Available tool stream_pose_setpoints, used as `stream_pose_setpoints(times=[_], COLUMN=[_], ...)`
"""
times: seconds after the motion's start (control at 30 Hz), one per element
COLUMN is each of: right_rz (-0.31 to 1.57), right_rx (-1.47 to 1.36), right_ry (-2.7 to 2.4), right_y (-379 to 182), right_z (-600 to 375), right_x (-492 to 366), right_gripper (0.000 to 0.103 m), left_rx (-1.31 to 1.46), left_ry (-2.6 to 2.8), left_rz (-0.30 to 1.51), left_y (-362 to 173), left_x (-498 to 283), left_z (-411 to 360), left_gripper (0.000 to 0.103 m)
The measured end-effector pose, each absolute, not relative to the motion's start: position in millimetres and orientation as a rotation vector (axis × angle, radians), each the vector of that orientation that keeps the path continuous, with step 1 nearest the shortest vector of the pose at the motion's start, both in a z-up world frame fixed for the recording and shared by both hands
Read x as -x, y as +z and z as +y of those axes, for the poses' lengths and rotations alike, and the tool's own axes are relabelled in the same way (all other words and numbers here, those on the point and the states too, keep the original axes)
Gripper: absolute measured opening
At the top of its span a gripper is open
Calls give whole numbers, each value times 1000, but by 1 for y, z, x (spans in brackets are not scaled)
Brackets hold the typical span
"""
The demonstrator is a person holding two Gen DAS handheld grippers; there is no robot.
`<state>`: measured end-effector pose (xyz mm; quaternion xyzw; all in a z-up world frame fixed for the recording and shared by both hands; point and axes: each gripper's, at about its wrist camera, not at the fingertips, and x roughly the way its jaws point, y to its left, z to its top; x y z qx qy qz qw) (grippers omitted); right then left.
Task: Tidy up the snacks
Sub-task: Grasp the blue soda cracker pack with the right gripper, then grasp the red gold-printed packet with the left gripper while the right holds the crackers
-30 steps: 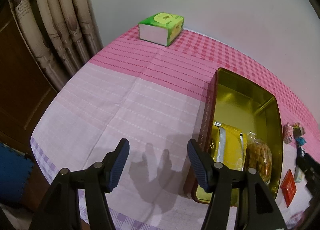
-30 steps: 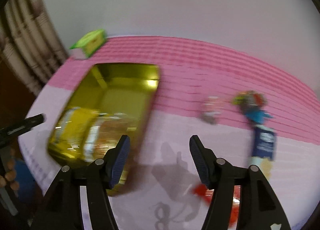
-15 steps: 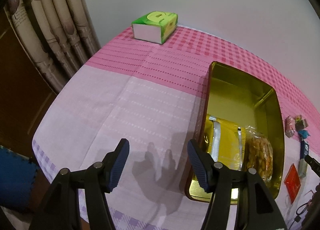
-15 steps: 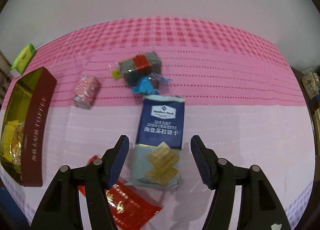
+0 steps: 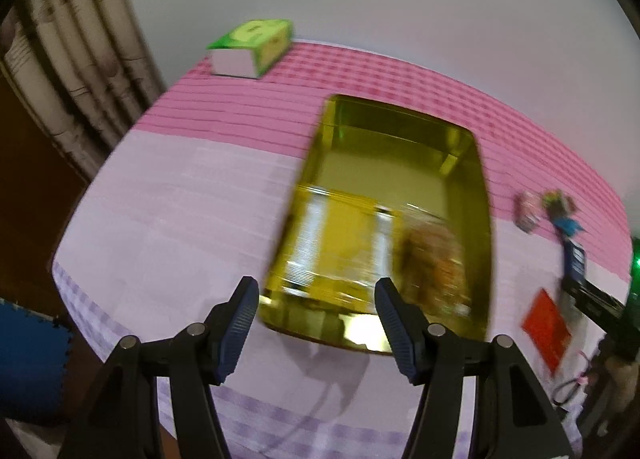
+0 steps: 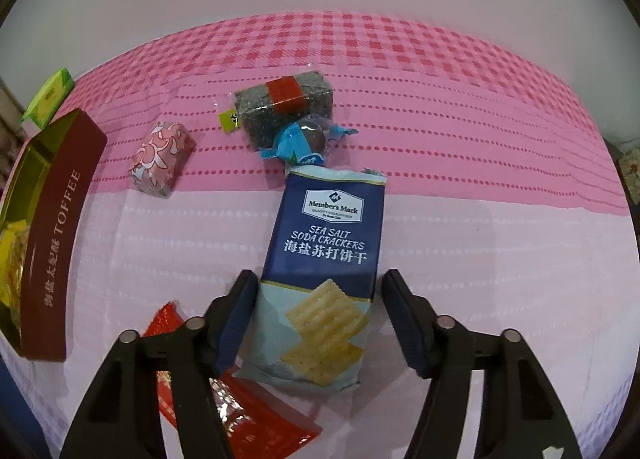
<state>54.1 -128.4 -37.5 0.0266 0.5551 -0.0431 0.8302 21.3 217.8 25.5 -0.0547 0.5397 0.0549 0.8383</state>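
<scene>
Right wrist view gives us the bench [image 6: 460, 219] under its pink checked cloth, and we place everything from the toffee tin [image 6: 60, 243], which lies open along the bench's left edge with a yellow packet and a bag of fried snacks inside. Well to the right of the tin lies the soda cracker pack [image 6: 324, 279], its lower half between the pads of our right claw [image 6: 318, 319]. The jaws are closing; the left pad sits at the pack's edge, the right pad has a gap, so nothing is gripped yet. Just right of the tin's near end, a red sachet [image 6: 256, 415] lies partly under the claw's left finger. Beyond the pack, farther from the tin, sit a dark seaweed bar [image 6: 288, 107] with a red band and a blue-wrapped candy [image 6: 304, 139] touching it. A pink floral packet [image 6: 162, 159] lies near the tin's far corner.

In the blurred left wrist view, our left claw [image 5: 314, 323] hangs about half open and empty over the tin's [image 5: 384, 219] near rim. A green tissue box [image 5: 252, 45] stands behind the tin by the wall.
</scene>
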Motion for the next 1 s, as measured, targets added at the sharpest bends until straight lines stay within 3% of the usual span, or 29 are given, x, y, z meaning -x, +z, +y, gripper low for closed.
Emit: stream_pose_setpoints(times=[0.07,0.57,1.0], right_rz=[1170,1105,1066], right_rx=[-38,-45,-59], right_ry=[-73,-48,-44], right_y=[-36,-34,-36], right_z=[-130,-206,-233], right_x=[-51,-12,1], right_gripper=[50,49,49], left_rx=[115,227,489], left_ry=[75,-156,-96], left_rz=[1153,1361,1511], left_y=[28,-1,-34], left_x=[-19,-21,-36], left_z=[194,52,-11], left_gripper=[62,62,65])
